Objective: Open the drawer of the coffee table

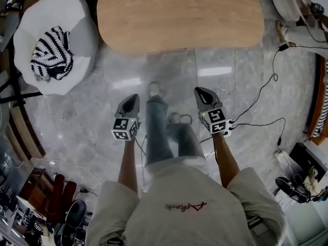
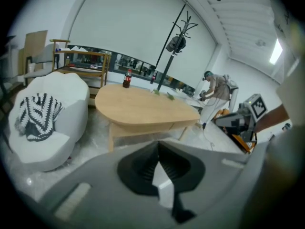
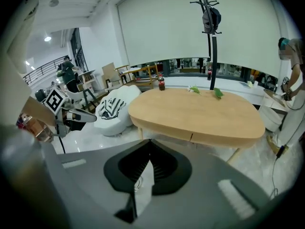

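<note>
A person stands on a marble floor [image 1: 97, 111] with a gripper in each hand, facing an oval wooden coffee table [image 1: 179, 14].

Seen from above, the left gripper [image 1: 134, 97] is left of centre and the right gripper [image 1: 199, 90] right of centre, on either side of the person's legs [image 1: 159, 132]. Both pairs of jaws are closed, tips meeting, with nothing between them. The table lies beyond, at top centre and well clear of both grippers. The front panel [image 3: 209, 140] under its top sits flush. A white armchair [image 1: 77, 14] holding a striped cushion [image 1: 51, 55] sits upper left.
</note>
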### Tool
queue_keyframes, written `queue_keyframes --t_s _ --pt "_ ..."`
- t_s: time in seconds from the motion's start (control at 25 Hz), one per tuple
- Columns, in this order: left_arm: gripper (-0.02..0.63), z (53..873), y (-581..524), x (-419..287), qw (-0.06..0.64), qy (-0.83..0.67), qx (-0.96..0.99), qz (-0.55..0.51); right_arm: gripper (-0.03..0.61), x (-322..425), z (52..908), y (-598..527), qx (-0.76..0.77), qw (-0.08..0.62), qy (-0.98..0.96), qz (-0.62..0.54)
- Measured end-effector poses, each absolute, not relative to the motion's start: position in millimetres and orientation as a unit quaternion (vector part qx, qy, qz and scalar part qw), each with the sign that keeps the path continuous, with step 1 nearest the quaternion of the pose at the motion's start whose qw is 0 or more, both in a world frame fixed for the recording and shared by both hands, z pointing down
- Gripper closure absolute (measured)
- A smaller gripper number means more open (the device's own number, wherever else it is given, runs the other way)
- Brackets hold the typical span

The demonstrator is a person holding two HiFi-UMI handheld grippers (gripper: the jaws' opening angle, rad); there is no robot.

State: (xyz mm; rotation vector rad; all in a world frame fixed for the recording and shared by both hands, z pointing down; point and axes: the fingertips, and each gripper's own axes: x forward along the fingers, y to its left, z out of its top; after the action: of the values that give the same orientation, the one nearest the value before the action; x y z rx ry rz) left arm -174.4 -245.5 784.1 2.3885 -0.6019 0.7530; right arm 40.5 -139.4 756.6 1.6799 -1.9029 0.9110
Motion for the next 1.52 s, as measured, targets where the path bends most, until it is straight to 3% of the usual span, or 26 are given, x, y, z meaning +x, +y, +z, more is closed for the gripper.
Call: queue_keyframes --t_s 1.0,1.36,1.52 --pt "0.615 1107 -349 -161 0.171 -0.244 0.929 0.218 0.575 117 1101 -217 0.639 0.165 -0.713 0.235" --pt "0.615 1147 -343 -150 0.132 -0.239 0.946 0.176 0.575 121 1143 -227 0.643 0.127 -0.733 0.182" --pt "0.615 1137 -335 -145 0.145 -0.237 0.950 0.140 0.575 125 1140 -223 0.643 0.091 -0.739 0.180"
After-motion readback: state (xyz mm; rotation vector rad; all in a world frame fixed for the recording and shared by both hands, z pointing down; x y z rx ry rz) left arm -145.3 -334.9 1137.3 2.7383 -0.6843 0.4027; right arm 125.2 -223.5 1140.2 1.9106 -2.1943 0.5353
